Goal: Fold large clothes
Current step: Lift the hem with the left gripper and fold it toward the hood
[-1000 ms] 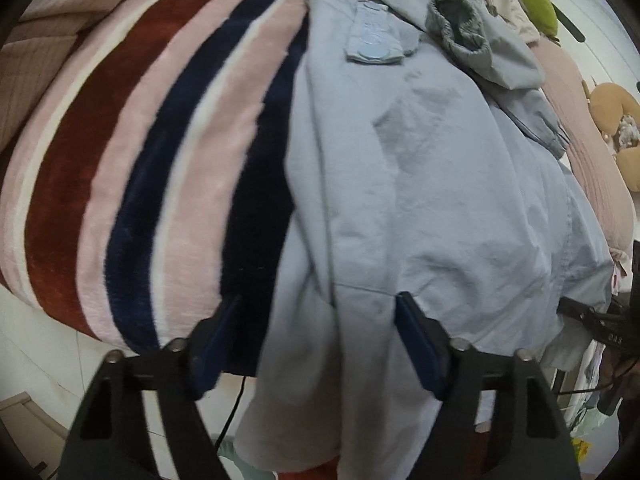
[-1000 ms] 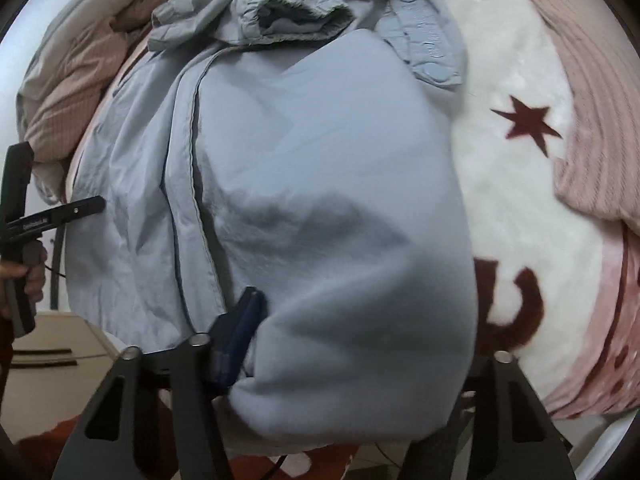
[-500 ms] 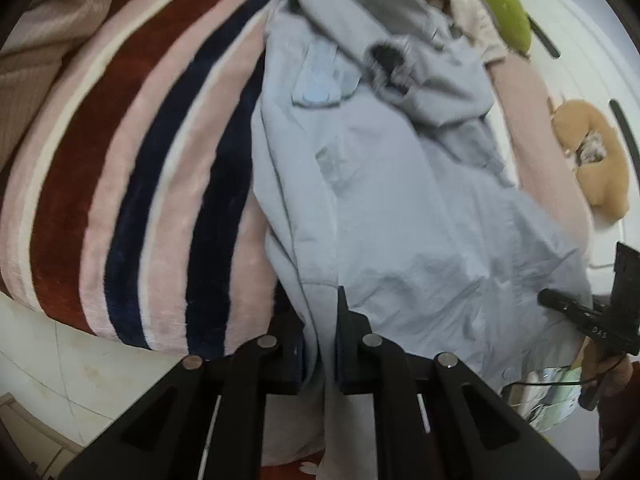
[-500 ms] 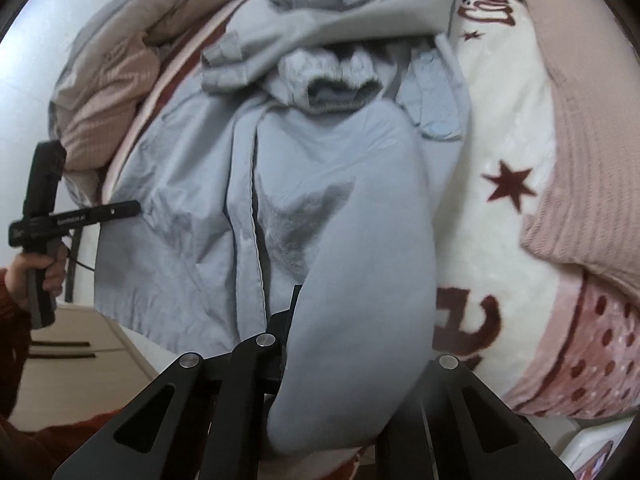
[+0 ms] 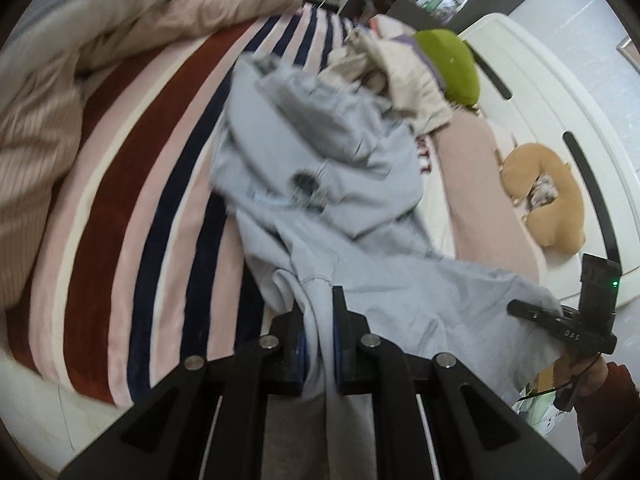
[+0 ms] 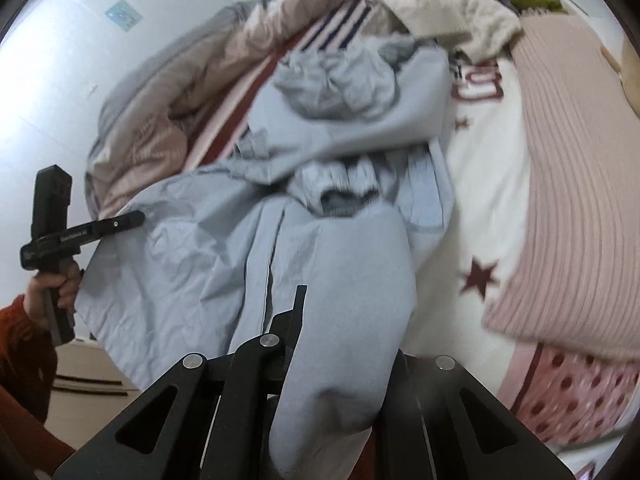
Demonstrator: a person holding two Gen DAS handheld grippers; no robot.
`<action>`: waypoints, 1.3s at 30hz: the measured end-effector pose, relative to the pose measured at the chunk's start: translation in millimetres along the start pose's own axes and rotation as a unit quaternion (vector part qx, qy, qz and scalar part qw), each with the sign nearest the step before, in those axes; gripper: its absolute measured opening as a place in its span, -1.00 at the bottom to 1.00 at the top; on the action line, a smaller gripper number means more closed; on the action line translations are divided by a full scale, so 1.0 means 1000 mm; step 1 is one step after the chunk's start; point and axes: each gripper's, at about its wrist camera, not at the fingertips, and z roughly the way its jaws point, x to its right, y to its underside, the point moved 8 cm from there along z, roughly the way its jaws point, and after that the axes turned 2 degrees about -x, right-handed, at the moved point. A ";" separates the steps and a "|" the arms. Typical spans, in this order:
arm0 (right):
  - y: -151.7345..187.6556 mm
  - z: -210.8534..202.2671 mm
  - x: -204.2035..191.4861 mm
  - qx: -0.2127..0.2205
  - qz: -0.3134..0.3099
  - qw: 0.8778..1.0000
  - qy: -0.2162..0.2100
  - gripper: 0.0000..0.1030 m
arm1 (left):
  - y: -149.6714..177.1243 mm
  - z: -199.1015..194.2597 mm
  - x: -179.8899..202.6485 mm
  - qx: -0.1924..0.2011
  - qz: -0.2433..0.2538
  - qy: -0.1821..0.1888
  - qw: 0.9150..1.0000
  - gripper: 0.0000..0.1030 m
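A large light blue jacket (image 5: 344, 184) lies crumpled on the striped blanket (image 5: 132, 208), its hem lifted off the bed's near edge. My left gripper (image 5: 319, 344) is shut on the hem's left part. My right gripper (image 6: 340, 344) is shut on the hem's right part, and the cloth (image 6: 340, 280) drapes over and hides its right finger. Each gripper shows in the other's view: the right one (image 5: 560, 320) at far right, the left one (image 6: 80, 236) at far left. A sleeve cuff (image 6: 340, 196) lies on the jacket's middle.
A pile of beige clothes (image 5: 400, 68) and a green cushion (image 5: 448, 64) lie at the bed's far end. A pink ribbed throw (image 6: 568, 184) and a white starred blanket (image 6: 476, 216) lie to the right. A tan neck pillow (image 5: 552, 196) lies by the white headboard (image 5: 540, 92).
Both grippers closed on the jacket's hem, then pulled back and up from the bed. The hem lifted and the jacket slid and bunched toward its far end.
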 end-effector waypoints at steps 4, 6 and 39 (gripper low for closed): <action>-0.047 -0.006 0.009 -0.004 -0.006 1.000 -0.024 -0.95 | -0.060 0.000 0.021 0.017 0.021 0.008 1.000 -0.85; -0.075 -0.009 0.018 -0.006 -0.002 0.999 -0.038 -0.95 | -0.095 0.001 0.030 0.025 0.040 0.001 0.999 -0.85; -0.320 0.082 0.174 -0.123 0.153 0.979 -0.048 0.42 | -0.334 0.089 -0.066 0.008 0.020 -0.026 0.999 0.47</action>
